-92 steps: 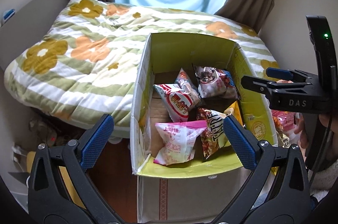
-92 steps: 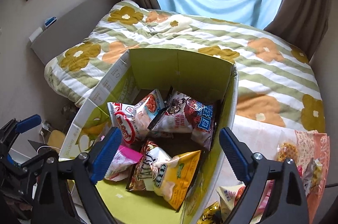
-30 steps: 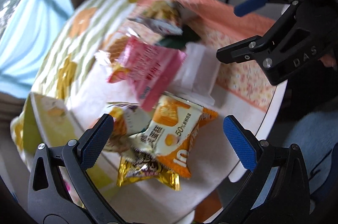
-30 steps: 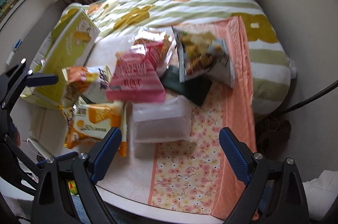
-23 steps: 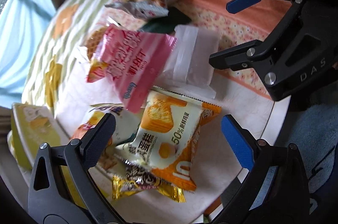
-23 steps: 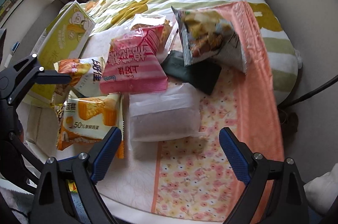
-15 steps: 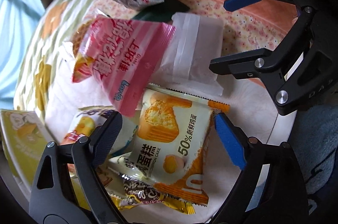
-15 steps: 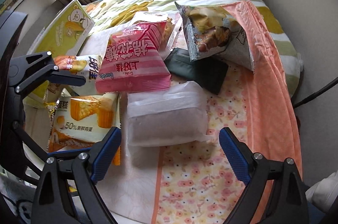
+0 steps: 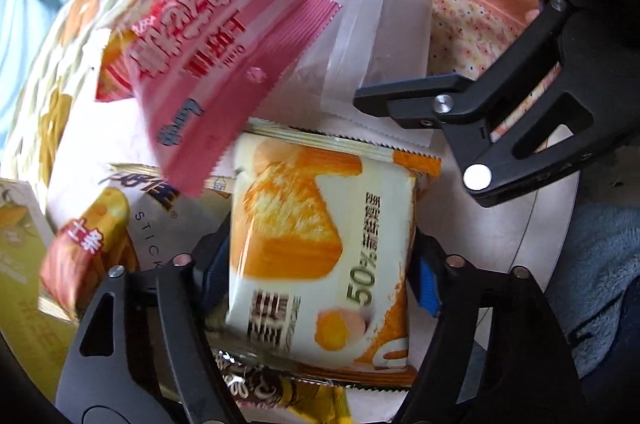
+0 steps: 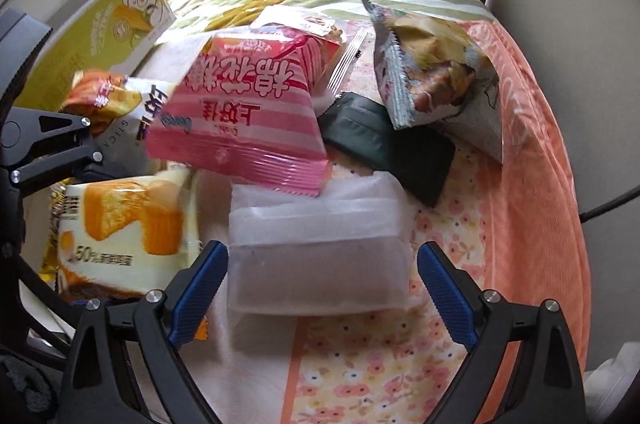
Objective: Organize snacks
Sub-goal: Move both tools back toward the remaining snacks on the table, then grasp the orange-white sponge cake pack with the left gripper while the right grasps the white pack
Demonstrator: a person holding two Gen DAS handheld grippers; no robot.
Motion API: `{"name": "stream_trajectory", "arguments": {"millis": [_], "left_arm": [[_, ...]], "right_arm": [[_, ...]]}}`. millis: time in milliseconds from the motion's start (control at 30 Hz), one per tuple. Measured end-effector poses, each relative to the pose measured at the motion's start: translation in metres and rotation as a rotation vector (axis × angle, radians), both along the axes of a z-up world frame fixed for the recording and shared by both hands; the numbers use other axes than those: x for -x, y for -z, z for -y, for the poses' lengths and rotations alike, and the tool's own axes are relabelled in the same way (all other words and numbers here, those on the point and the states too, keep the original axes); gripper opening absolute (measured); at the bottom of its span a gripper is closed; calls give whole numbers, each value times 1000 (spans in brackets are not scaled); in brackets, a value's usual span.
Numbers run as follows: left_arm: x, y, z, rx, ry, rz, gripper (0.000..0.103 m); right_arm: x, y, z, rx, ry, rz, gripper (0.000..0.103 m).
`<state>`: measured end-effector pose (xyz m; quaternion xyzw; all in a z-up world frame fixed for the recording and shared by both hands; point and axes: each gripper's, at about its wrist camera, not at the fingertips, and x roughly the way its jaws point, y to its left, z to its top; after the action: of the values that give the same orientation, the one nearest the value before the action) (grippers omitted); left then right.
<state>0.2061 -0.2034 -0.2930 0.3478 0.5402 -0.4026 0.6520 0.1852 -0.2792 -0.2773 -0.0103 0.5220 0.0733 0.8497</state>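
Left tongs [image 9: 320, 276]: just been closing, pads at both side edges of the orange-and-cream cake packet [image 9: 320, 248], seemingly pressing it
Right tongs [image 10: 322, 284]: spread wide around the translucent white packet [image 10: 316, 252], not touching it
Cake packet: flat on the worktop [image 9: 496, 244], beside the white packet
Pink striped bag [image 10: 240, 112]: overlaps the white packet's far edge
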Motion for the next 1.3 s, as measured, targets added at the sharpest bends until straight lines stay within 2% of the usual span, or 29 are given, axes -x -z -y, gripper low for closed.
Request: {"name": "stream_trajectory", "arguments": {"millis": [133, 467, 633, 800, 967, 1300], "left_arm": [[1, 0, -2, 10, -5, -2, 61], [-19, -9, -18, 21, -62, -26, 60], [-17, -8, -8, 15, -80, -30, 60], [-12, -5, -3, 10, -98, -20, 60], [-9, -8, -1, 7, -122, -8, 60], [4, -25, 3, 24, -176, 25, 60]], "right_arm": [[-7, 4, -6, 14, -36, -45, 94], [-13, 7, -7, 21, -31, -42, 94], [-14, 9, -11, 48, -43, -36, 94], [-12, 4, -11, 58, -57, -36, 74], [-8, 2, -11, 60, -68, -43, 70], [19, -18, 13, 60, -47, -21, 70]]}}
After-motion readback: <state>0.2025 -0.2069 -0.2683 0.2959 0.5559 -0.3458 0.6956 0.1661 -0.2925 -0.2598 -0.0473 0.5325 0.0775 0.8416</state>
